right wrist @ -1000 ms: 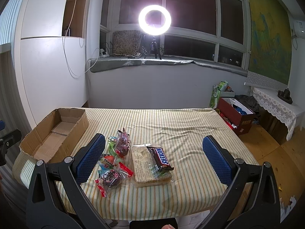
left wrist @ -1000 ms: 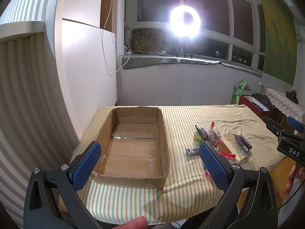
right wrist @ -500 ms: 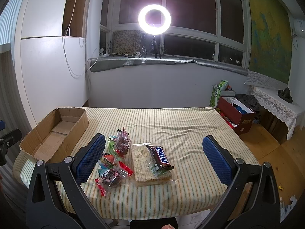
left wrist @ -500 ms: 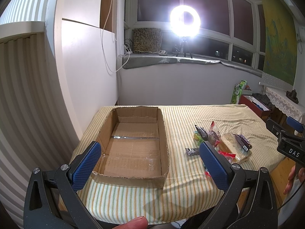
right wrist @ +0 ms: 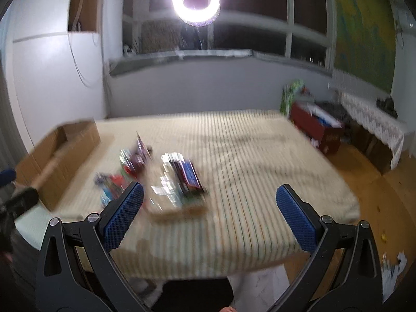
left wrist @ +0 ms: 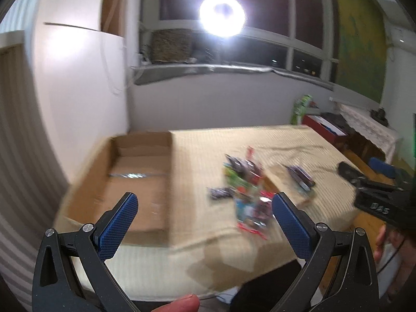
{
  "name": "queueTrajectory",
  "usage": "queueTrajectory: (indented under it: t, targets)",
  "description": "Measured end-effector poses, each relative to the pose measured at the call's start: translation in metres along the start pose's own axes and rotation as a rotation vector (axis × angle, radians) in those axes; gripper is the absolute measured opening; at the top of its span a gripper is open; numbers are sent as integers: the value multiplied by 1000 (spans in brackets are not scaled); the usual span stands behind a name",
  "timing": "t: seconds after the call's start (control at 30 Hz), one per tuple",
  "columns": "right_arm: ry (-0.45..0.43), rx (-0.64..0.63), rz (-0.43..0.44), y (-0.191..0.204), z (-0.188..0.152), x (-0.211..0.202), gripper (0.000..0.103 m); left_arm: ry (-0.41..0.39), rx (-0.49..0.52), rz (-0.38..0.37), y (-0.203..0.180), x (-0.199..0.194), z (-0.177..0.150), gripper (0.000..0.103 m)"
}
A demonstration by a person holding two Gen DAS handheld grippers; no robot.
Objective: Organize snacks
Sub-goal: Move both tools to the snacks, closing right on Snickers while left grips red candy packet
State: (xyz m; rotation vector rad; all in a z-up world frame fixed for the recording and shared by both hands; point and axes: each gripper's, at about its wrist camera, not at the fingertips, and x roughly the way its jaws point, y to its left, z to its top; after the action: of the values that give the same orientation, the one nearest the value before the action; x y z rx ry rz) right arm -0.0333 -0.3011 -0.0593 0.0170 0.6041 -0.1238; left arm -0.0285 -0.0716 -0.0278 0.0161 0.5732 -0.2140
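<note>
Striped table [right wrist: 260, 156] carries an empty box [left wrist: 124, 182], all snacks [right wrist: 161, 176] lie right of it, both tongs [left wrist: 205, 218] [right wrist: 209, 213] spread, nothing sorted.

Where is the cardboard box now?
The cardboard box sits open at the table's left end, left of the snack pile.

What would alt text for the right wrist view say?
Blurred by motion, the open right gripper points over a striped table at a pile of snacks, empty-jawed. An open cardboard box sits at the table's left end, with a ring light glowing behind.
</note>
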Motion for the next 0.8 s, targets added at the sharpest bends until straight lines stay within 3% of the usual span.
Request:
queueTrajectory:
  t: [0.13,0.37,0.5,0.57,0.8]
  targets:
    - [72,11,7,-12,-27,17,103,86,15,-78,-24,26,-29,102]
    - [125,25,21,-21,-54,30,103,141,8,-82,-32,47,-57,102]
    - [129,29,42,-19,-52,33,103,164,47,-55,-31,53,-64,102]
    - [126,34,56,-20,-50,36,103,162,66,-47,-32,56,-65,102]
    - [122,63,112,-24,-38,53,103,103,44,-145,-33,63,-61,102]
